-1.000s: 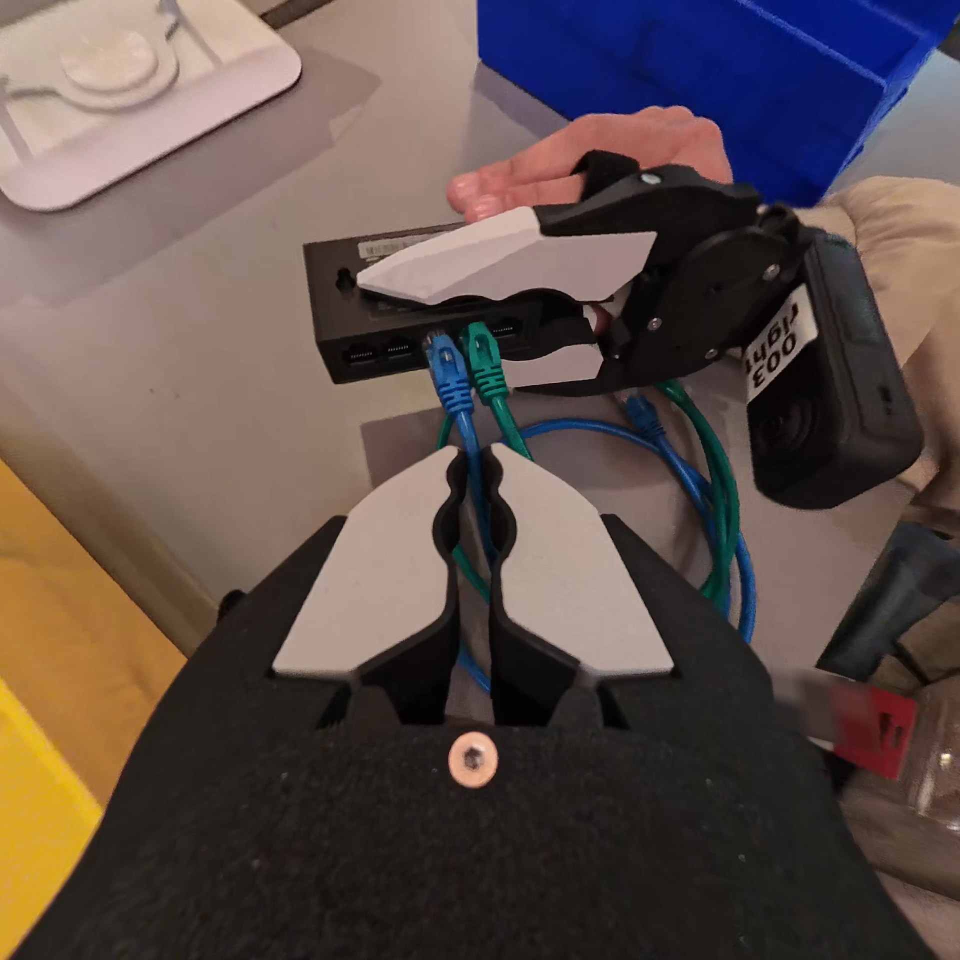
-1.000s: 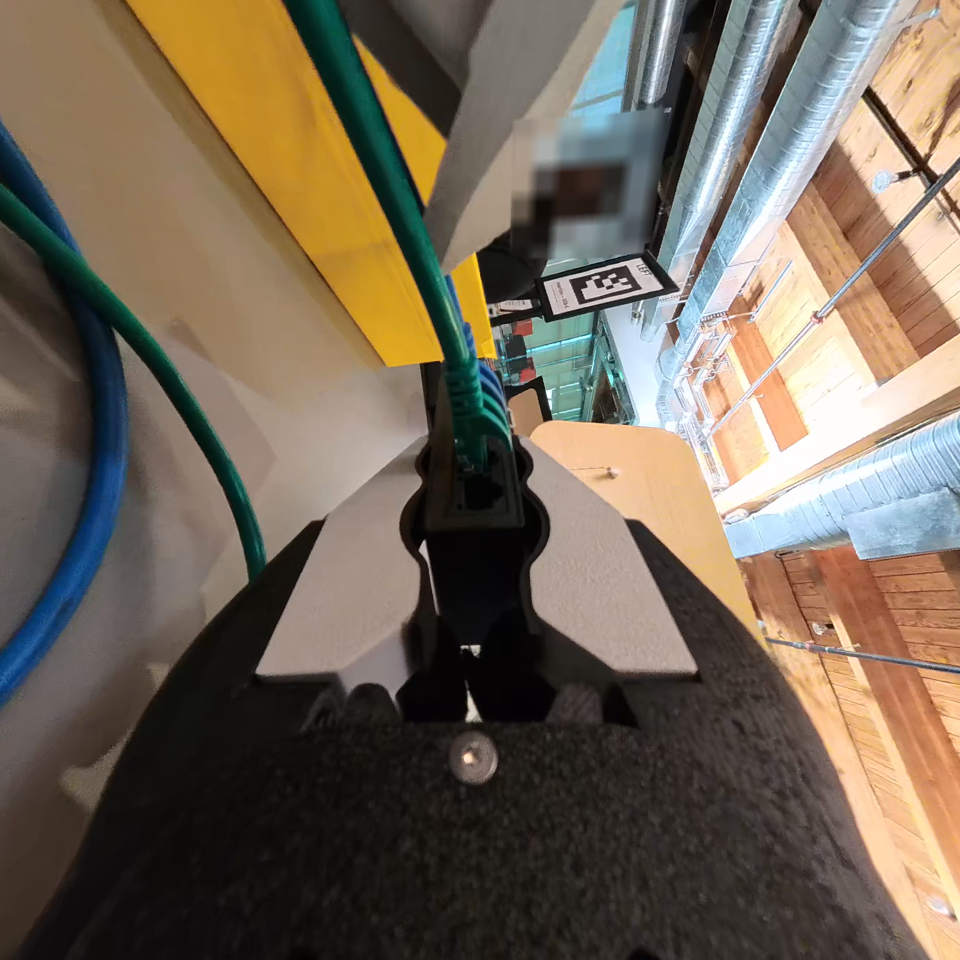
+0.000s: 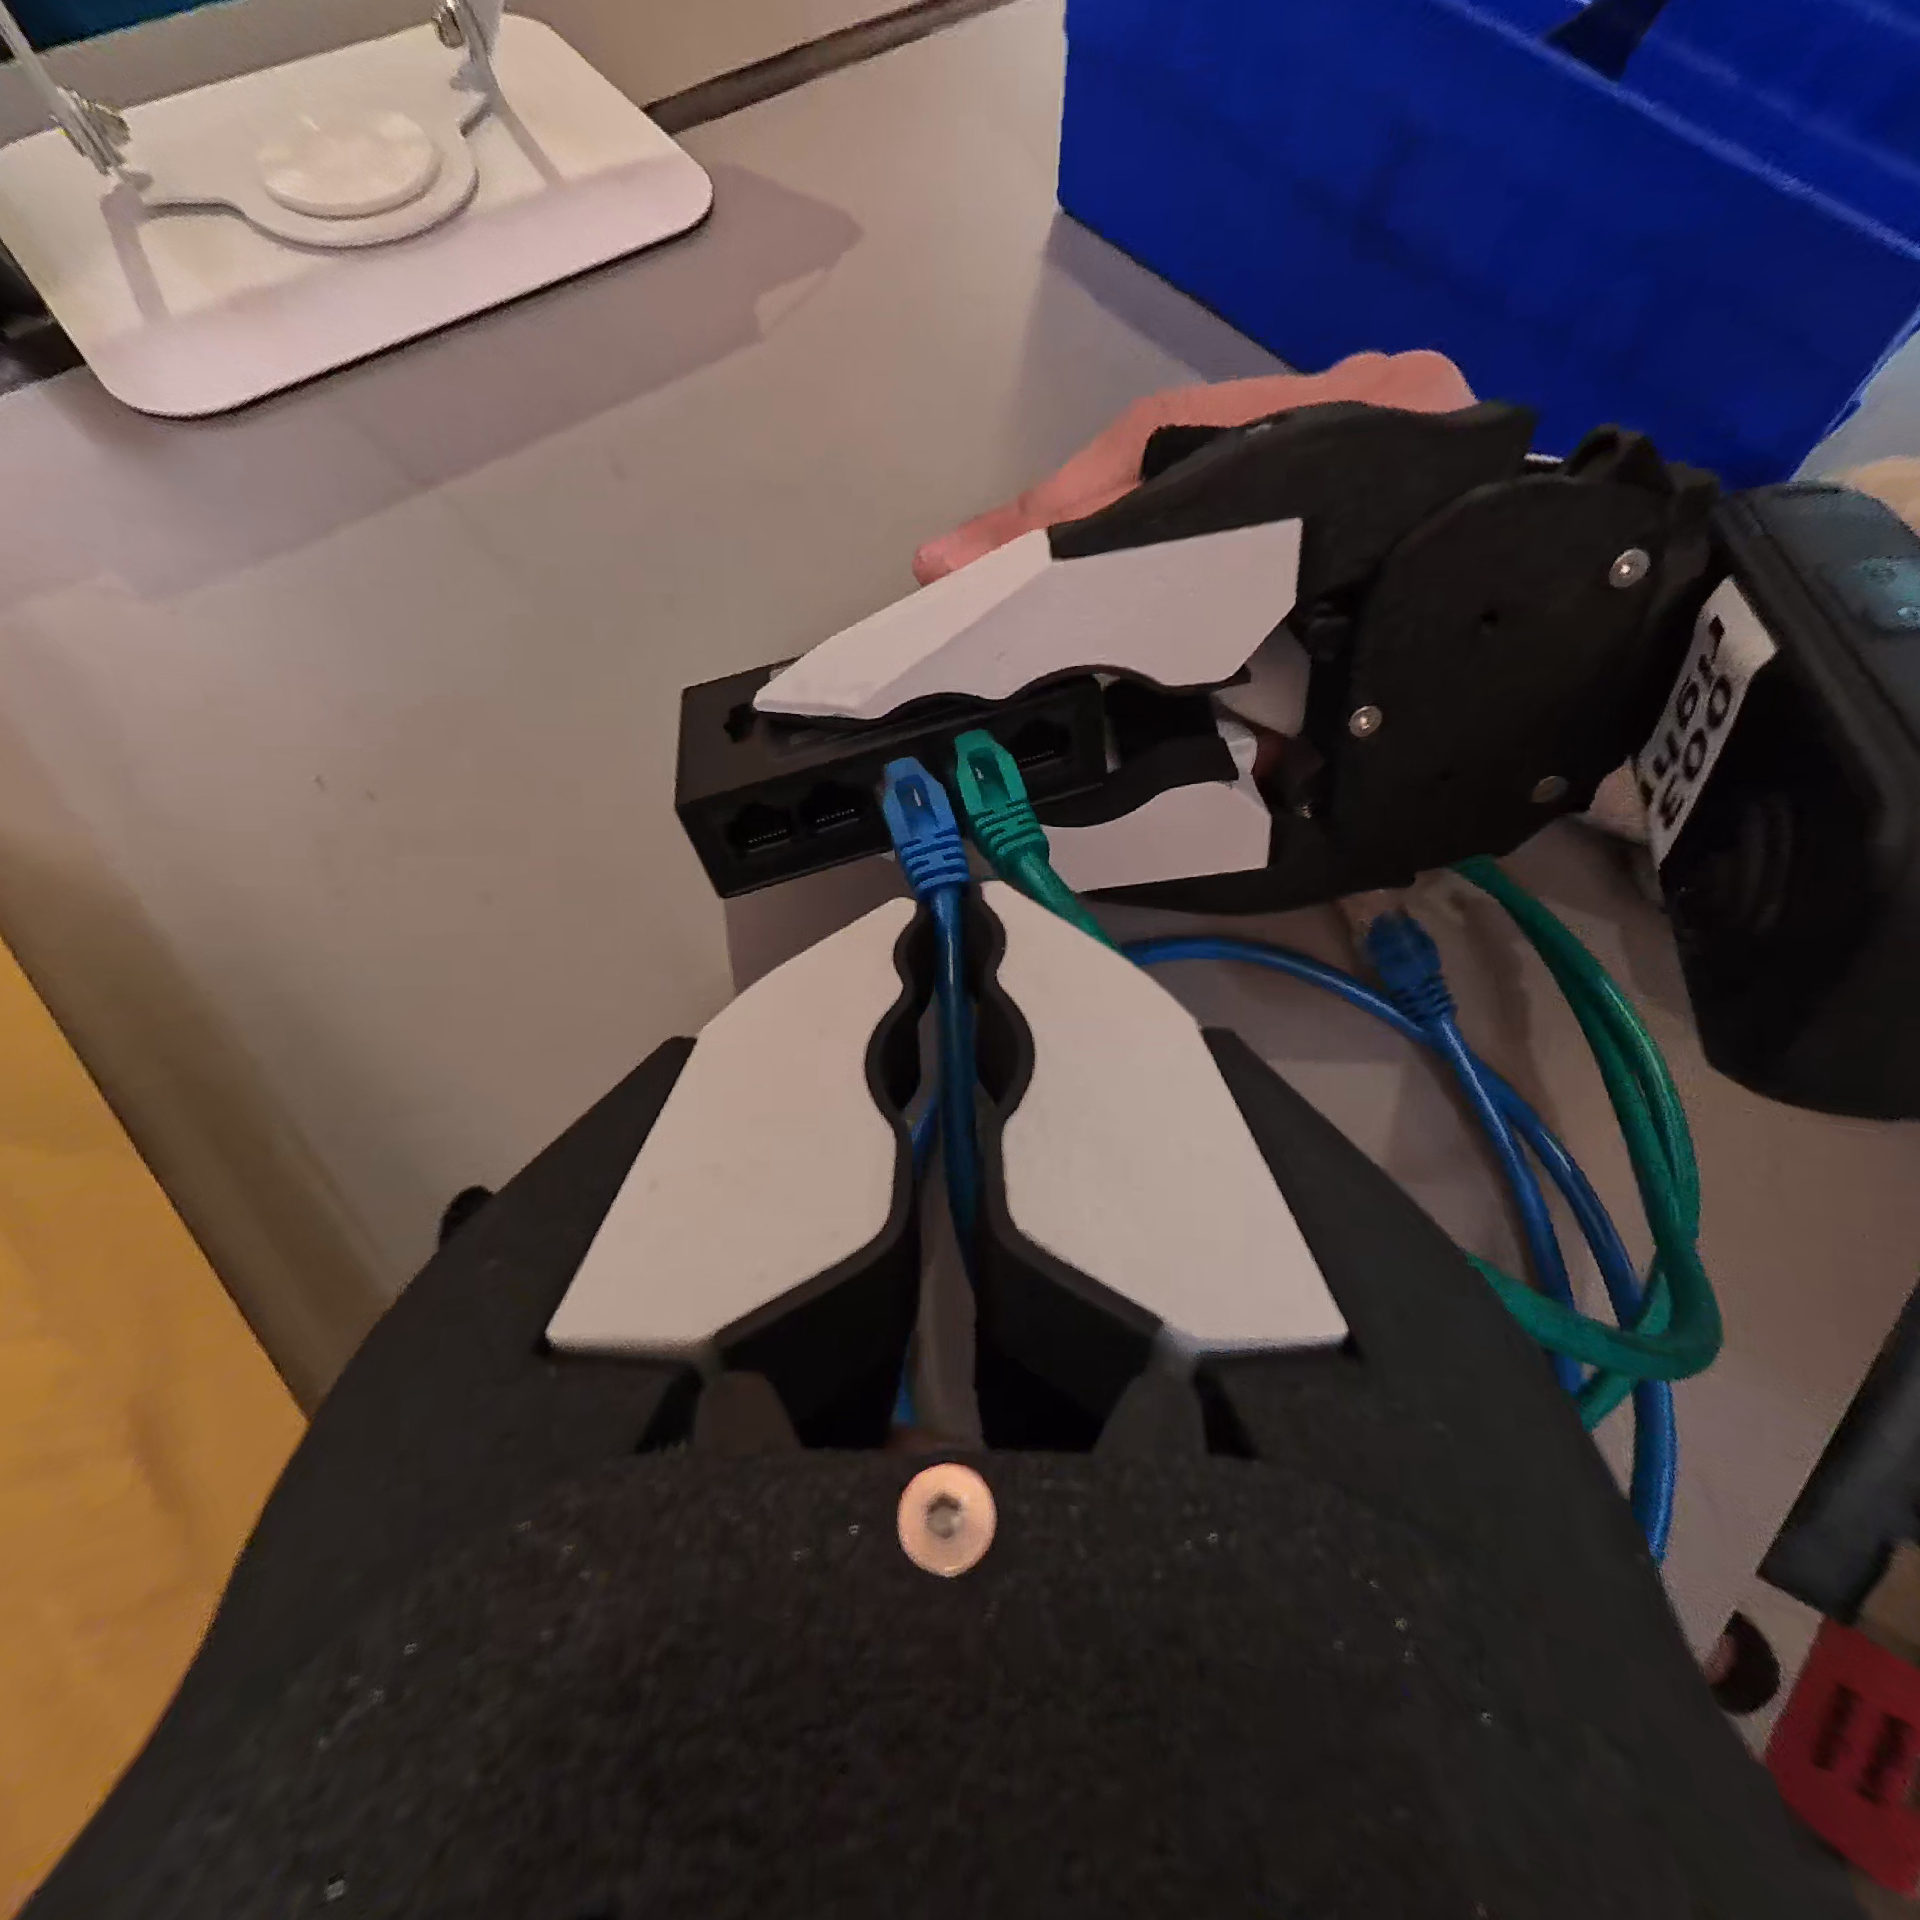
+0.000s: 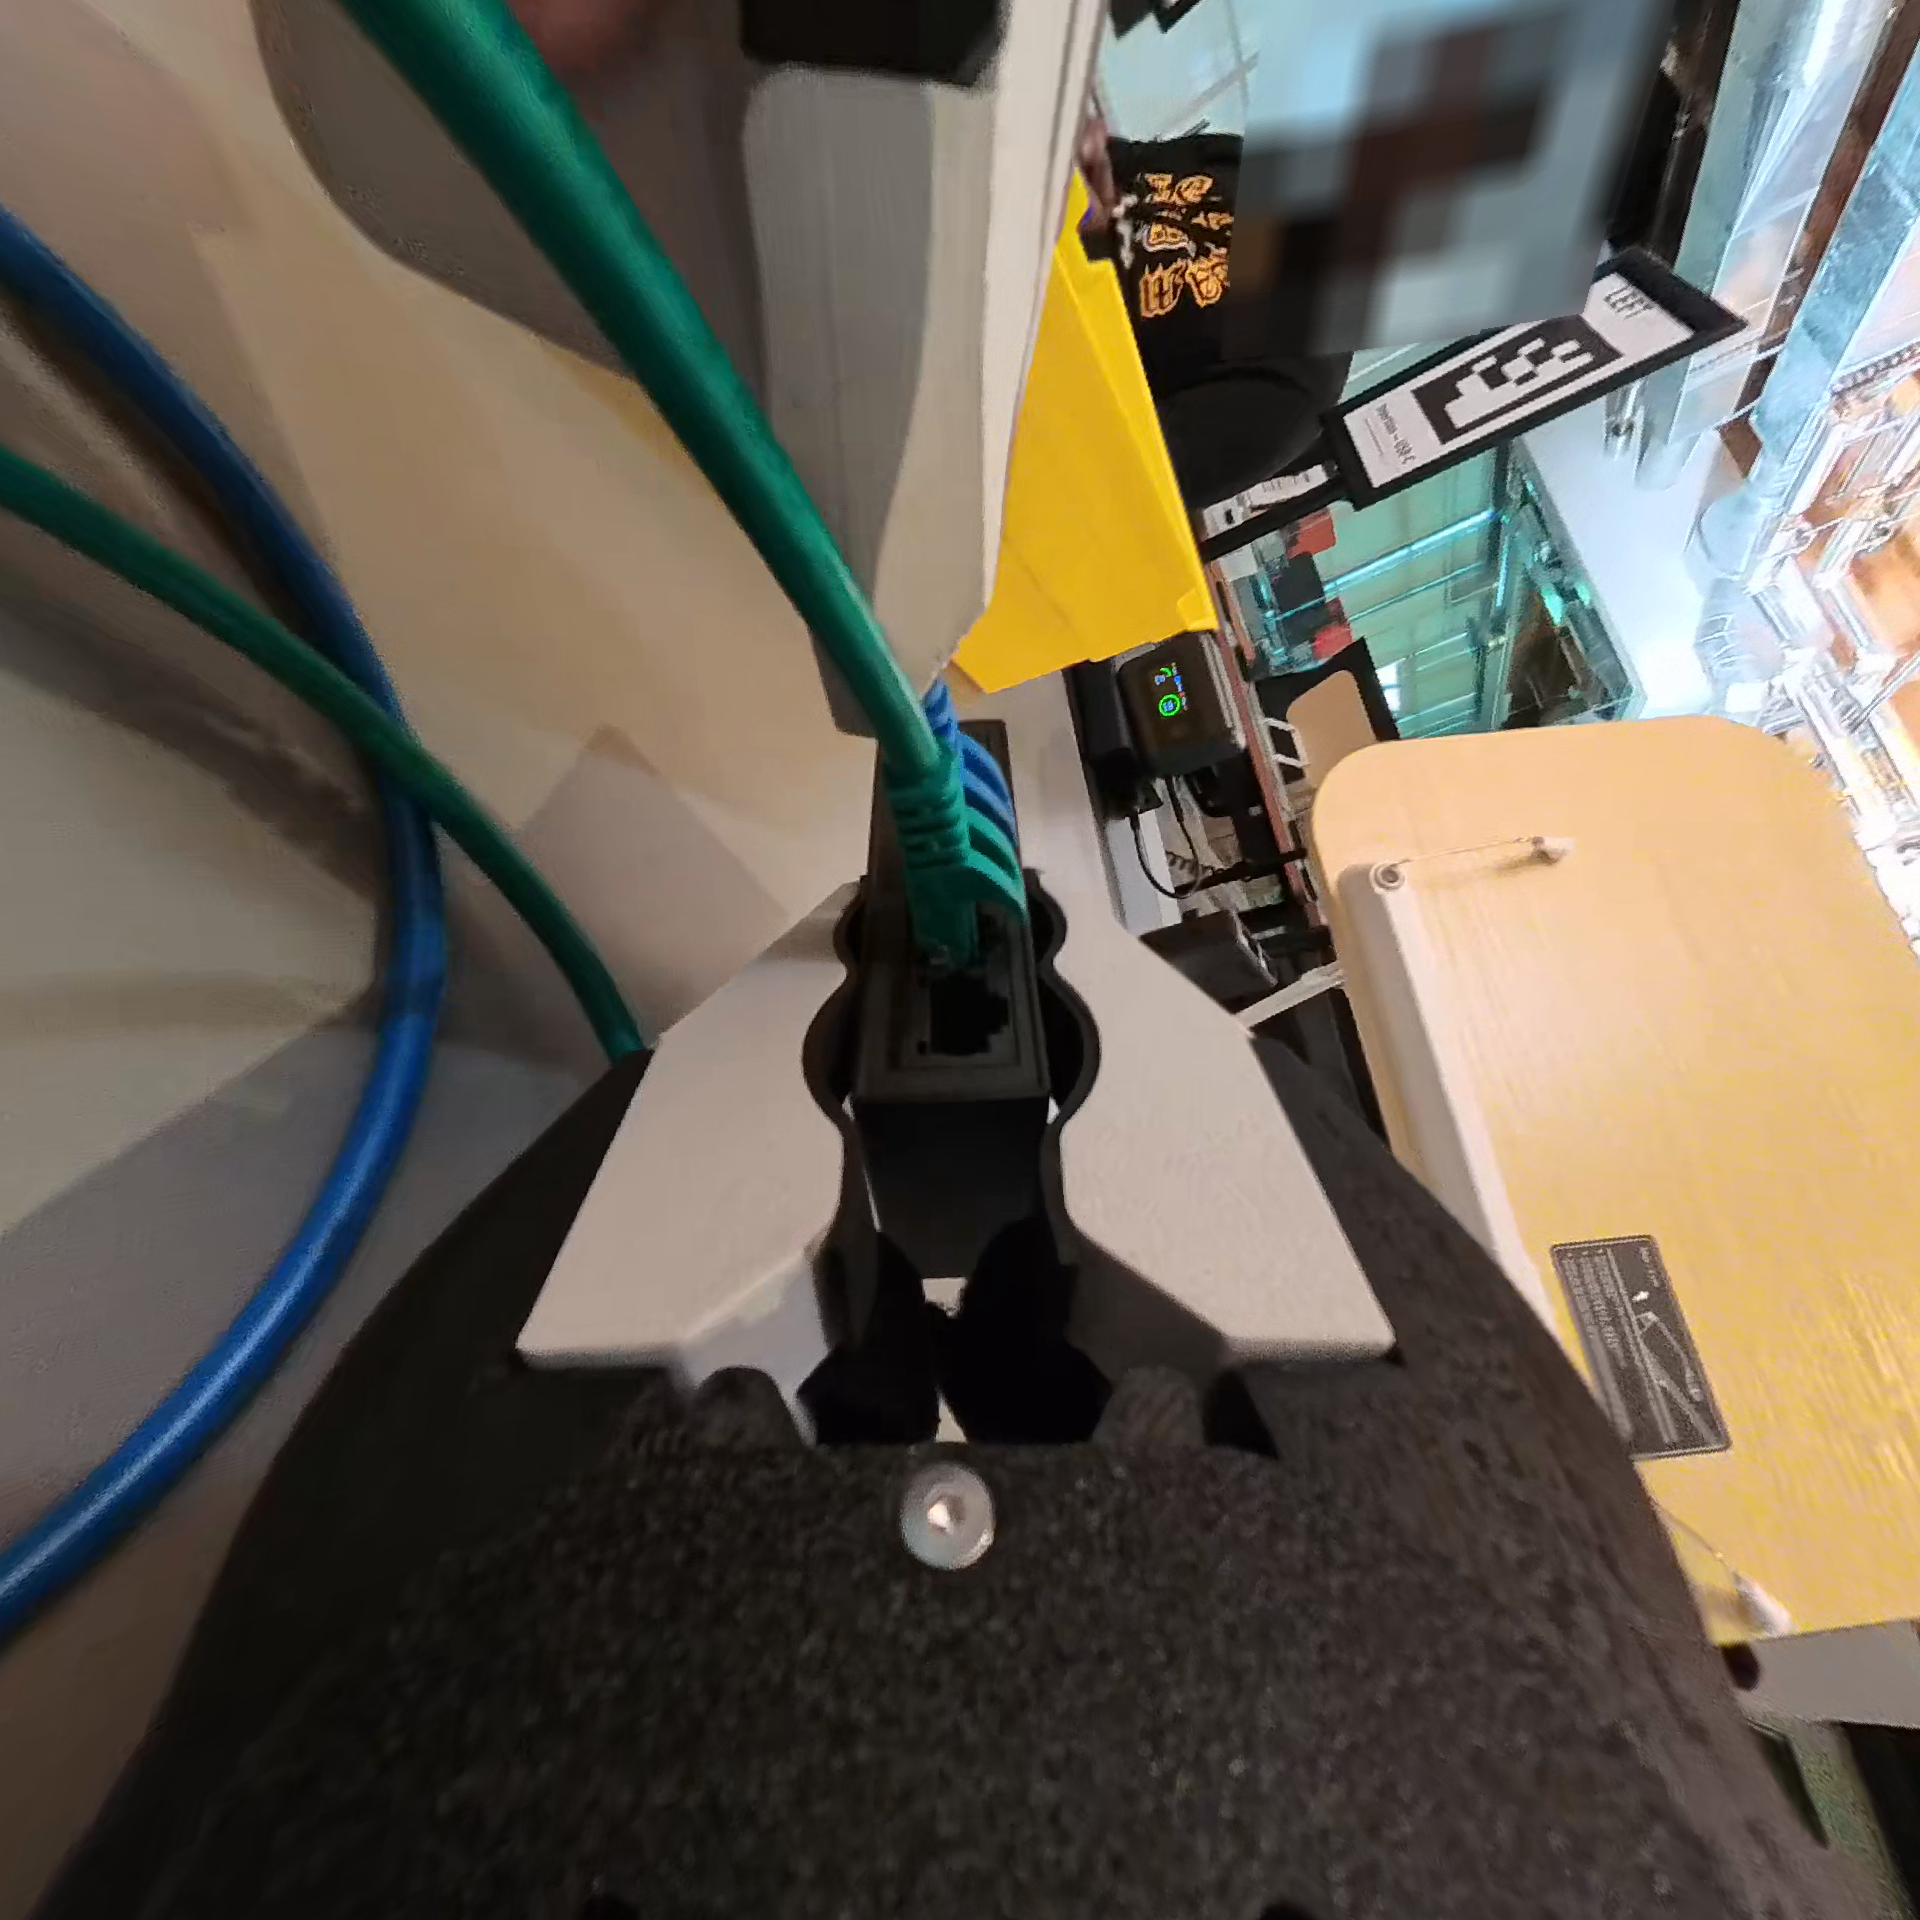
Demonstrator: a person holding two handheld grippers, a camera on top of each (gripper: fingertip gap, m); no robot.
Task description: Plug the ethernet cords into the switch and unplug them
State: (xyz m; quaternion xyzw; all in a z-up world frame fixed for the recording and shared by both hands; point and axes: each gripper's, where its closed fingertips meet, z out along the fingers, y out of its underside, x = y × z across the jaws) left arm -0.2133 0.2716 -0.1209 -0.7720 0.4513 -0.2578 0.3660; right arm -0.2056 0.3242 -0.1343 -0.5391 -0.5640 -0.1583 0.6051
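Two cords plugged side by side into black switch (image 3: 883,800) on grey worktop (image 3: 436,665): blue cord (image 3: 925,831), green cord (image 3: 997,800). Left hand-held gripper (image 3: 951,956) closed on blue cord just behind its plug. Right hand-held gripper (image 4: 951,935) clamped on switch's end. Spare blue plug (image 3: 1403,951) loose alongside.

Workshop or lab: blue storage bin (image 3: 1507,208), yellow bin (image 4: 1101,499), exposed wooden ceiling (image 4: 1860,582).

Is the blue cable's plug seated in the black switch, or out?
In. The blue ethernet plug sits in a port of the black switch beside the green plug; the left gripper is shut on its cable.
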